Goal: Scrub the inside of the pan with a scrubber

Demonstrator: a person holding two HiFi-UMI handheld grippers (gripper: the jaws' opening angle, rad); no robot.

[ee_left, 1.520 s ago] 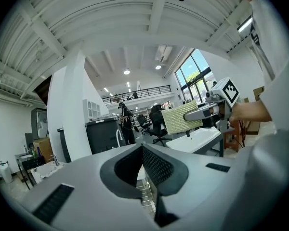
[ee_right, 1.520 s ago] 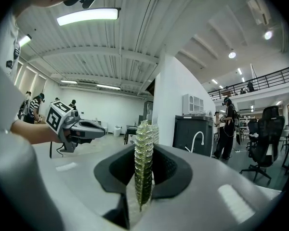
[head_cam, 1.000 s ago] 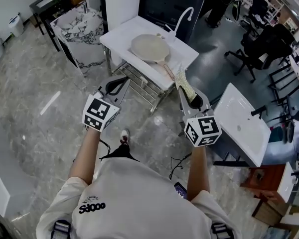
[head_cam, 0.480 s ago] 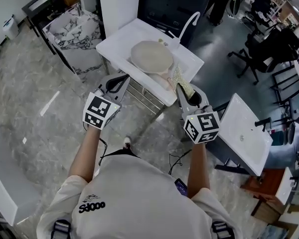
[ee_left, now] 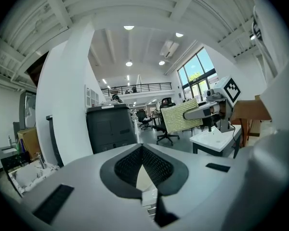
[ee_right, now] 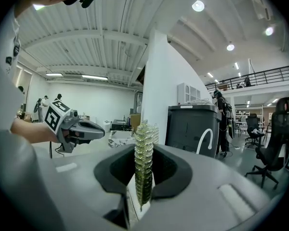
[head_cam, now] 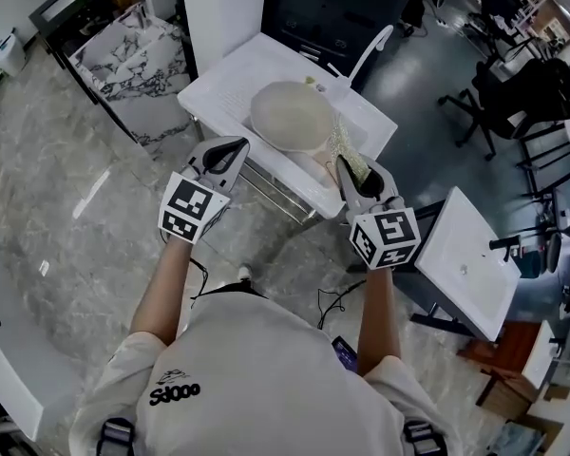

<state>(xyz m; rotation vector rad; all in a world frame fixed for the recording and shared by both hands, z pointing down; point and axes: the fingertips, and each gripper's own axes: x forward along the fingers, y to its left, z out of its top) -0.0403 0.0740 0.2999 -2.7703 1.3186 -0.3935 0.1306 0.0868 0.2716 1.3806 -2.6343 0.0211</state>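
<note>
Cream pan (head_cam: 290,115), scrubber (head_cam: 351,164) near its rim

The only writing that can be read is a small dark print (head_cam: 176,390) low on the back of the person's white shirt (head_cam: 256,350). It looks like "Sdooo", but the letters are too small to be sure. The cube (head_cam: 190,209) on the left tongs (head_cam: 230,148) and the cube (head_cam: 386,239) on the right tongs (head_cam: 345,164) carry only black-and-white square code patterns

Behind scrubber (head_cam: 343,147): part of pan (head_cam: 288,115) hidden.
</note>
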